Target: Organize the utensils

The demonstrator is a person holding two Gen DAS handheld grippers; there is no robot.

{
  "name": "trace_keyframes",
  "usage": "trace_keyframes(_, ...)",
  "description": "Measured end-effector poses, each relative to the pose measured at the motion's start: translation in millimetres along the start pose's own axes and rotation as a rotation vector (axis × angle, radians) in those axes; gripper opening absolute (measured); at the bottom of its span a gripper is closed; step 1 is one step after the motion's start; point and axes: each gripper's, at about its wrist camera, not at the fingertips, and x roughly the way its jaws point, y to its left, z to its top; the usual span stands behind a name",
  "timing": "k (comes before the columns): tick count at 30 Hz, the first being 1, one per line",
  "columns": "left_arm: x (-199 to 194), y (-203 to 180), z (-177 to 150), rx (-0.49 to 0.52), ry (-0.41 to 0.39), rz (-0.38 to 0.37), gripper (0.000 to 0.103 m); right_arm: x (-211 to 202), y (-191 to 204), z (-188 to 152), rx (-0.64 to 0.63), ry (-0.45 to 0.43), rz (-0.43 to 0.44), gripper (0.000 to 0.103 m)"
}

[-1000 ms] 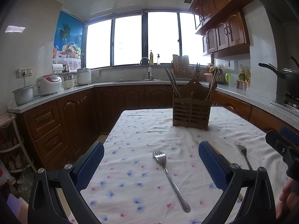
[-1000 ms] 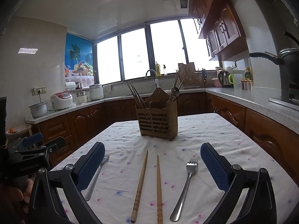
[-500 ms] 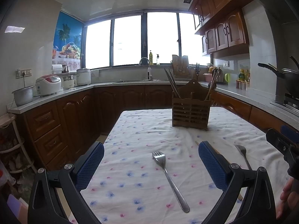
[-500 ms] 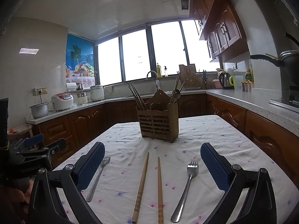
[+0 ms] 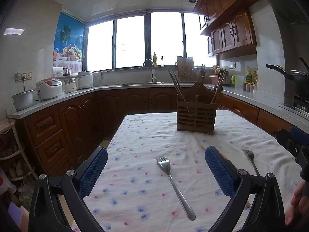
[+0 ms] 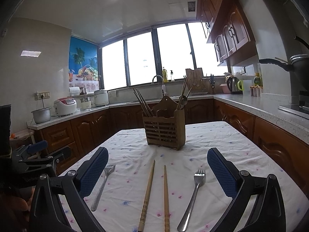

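A wooden slatted utensil holder (image 5: 196, 113) (image 6: 165, 130) stands at the far middle of the table, with chopsticks and a spoon in it. In the left wrist view a metal fork (image 5: 174, 186) lies between my open left gripper's (image 5: 156, 171) fingers; a second fork (image 5: 250, 161) lies to the right. In the right wrist view two wooden chopsticks (image 6: 147, 194) (image 6: 165, 196) lie between my open right gripper's (image 6: 157, 171) fingers, with a fork on each side (image 6: 102, 186) (image 6: 192, 196). Both grippers are empty and above the table.
The table carries a white flowered cloth (image 5: 146, 141) (image 6: 218, 145). Wooden kitchen counters run around the room, with rice cookers (image 5: 49, 89) on the left and a pan (image 5: 295, 77) on the right. The left gripper's body shows at the left of the right wrist view (image 6: 36, 160).
Both views have shifted very slightly; the right gripper has tilted up a little. Nothing on the table has moved and both grippers stay open.
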Motion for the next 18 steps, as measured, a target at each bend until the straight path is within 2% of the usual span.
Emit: trace_keyframes(18, 0.5, -2.7, -1.7, 0.004, 0.003, -0.007, 0.102, 0.0, -0.2, 1.3, 0.002, 0.007, -0.001, 0.103)
